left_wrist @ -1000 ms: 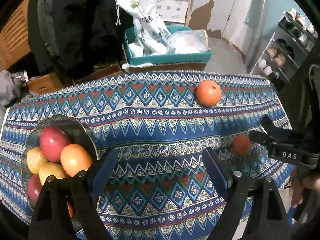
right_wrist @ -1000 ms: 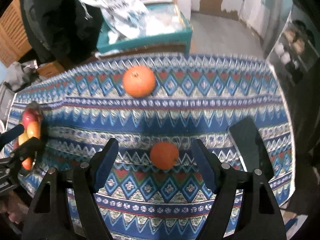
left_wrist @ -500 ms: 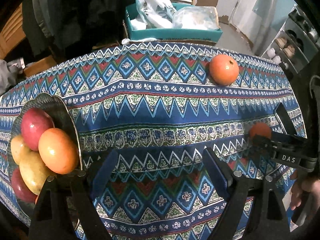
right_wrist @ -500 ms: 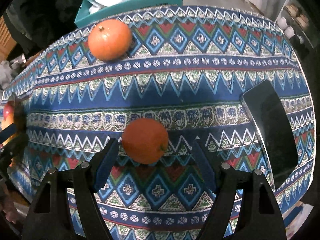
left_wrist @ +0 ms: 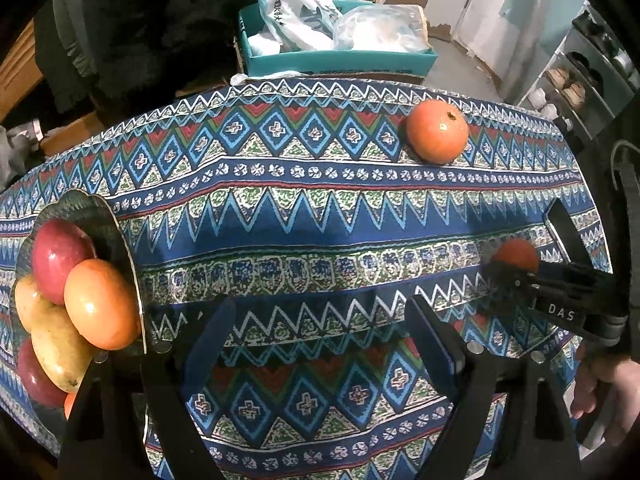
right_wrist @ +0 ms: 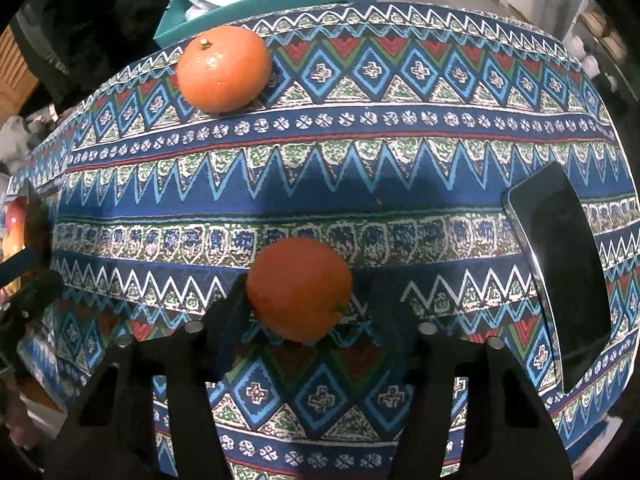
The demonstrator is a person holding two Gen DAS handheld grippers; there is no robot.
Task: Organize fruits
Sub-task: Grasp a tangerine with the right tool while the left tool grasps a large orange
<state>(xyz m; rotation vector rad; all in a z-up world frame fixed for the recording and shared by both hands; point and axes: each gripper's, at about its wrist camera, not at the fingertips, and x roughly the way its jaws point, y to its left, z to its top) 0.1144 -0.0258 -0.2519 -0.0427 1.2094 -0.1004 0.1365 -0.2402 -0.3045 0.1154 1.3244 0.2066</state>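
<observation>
A small orange [right_wrist: 299, 288] lies on the patterned tablecloth [right_wrist: 360, 184], and my right gripper [right_wrist: 300, 302] is shut on it, one pad pressing each side. In the left wrist view the same orange [left_wrist: 516, 254] shows just behind the right gripper [left_wrist: 520, 270]. A larger orange [right_wrist: 224, 69] [left_wrist: 437, 131] sits alone near the table's far edge. At the left, a dark bowl [left_wrist: 92, 204] holds a red apple [left_wrist: 60, 258], an orange fruit [left_wrist: 100, 304] and yellow fruits [left_wrist: 56, 344]. My left gripper [left_wrist: 320, 316] hangs open over bare cloth just right of the bowl.
A black phone [right_wrist: 560, 280] lies flat on the cloth right of the held orange. Behind the table stands a teal box [left_wrist: 340, 60] stuffed with plastic bags. Shelves with shoes [left_wrist: 568, 84] are at the far right. A hand [left_wrist: 608, 392] holds the right gripper.
My right gripper came down over the small orange and its jaws closed onto it. My left gripper sank closer to the cloth beside the bowl and stayed open.
</observation>
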